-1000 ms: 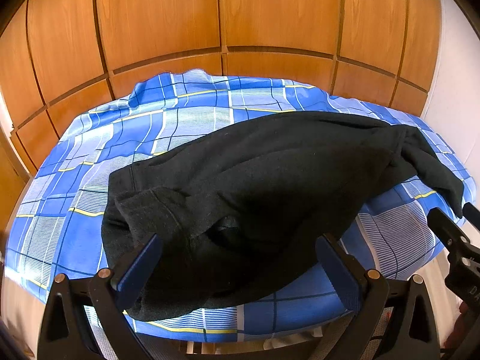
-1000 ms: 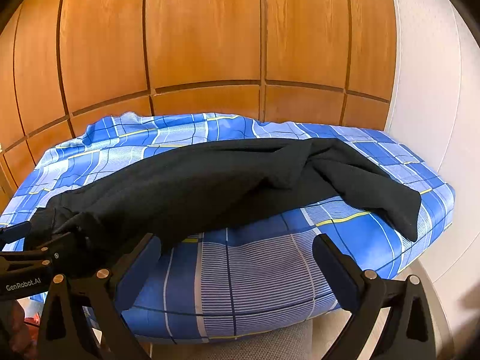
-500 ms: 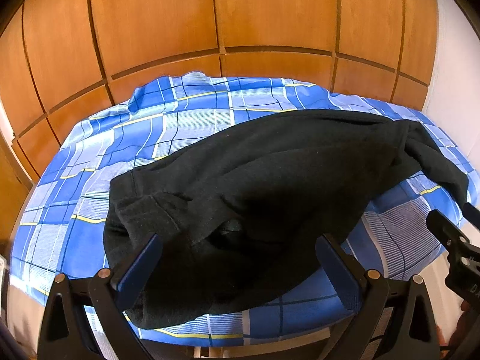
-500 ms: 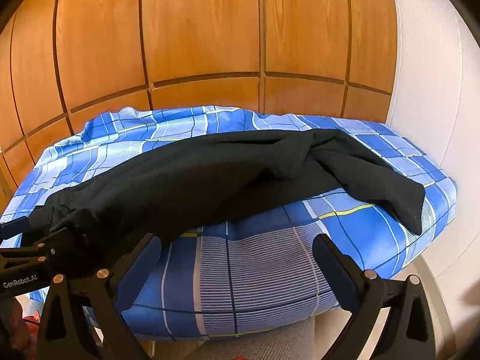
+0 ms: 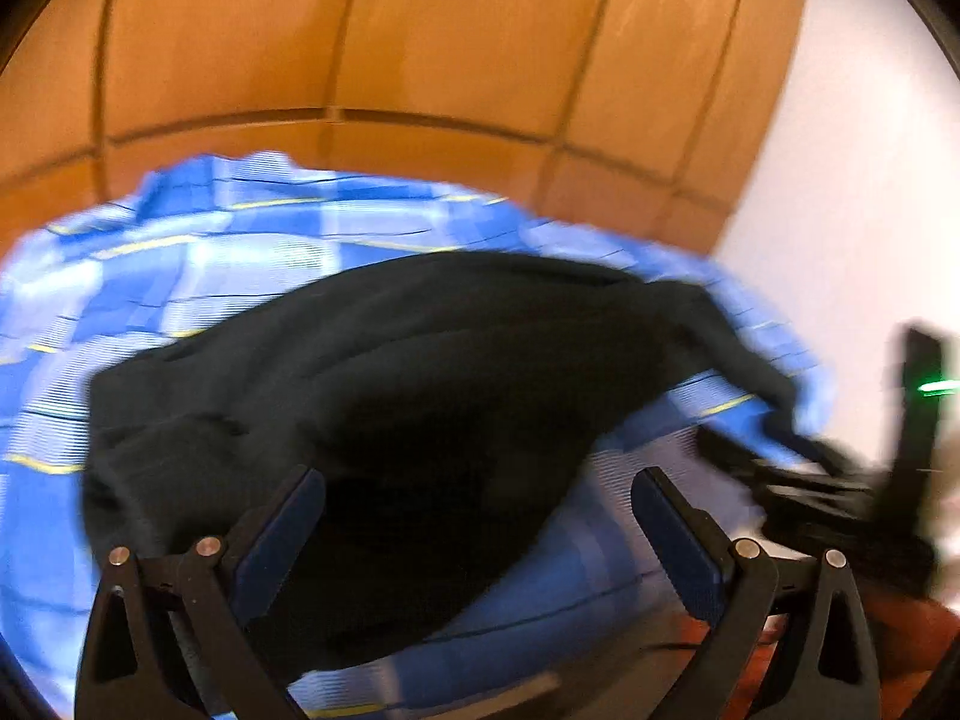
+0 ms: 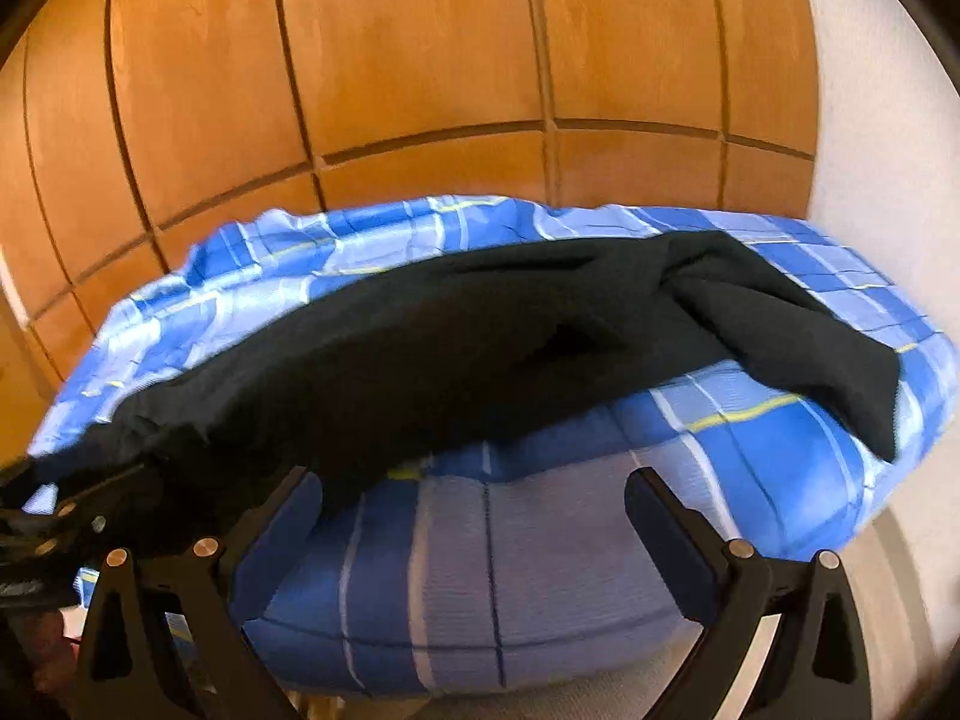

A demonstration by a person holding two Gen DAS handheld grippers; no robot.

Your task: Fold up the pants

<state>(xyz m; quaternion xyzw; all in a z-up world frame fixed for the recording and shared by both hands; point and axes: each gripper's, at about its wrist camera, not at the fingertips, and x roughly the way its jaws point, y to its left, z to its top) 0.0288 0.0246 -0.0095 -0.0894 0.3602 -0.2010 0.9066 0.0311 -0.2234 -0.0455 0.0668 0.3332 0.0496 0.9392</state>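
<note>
Black pants [image 5: 432,384] lie crumpled across a blue plaid bed [image 5: 198,252], waist end at the left, legs running right. In the right wrist view the pants [image 6: 480,348] stretch from lower left to the right edge of the bed [image 6: 780,450]. My left gripper [image 5: 477,516] is open and empty, just short of the pants' near edge. My right gripper [image 6: 471,516] is open and empty, in front of the mattress side. The right gripper shows blurred at the right of the left wrist view [image 5: 840,498]; the left gripper shows at the lower left of the right wrist view [image 6: 66,516].
A wooden panelled wall [image 6: 420,60] stands behind the bed. A white wall [image 6: 870,150] closes the right side. The bed's front edge drops off just ahead of both grippers.
Both views have shifted and blurred. The left gripper has swung toward the right and closer to the pants. The right gripper has moved left, closer to the bed. Both stay open.
</note>
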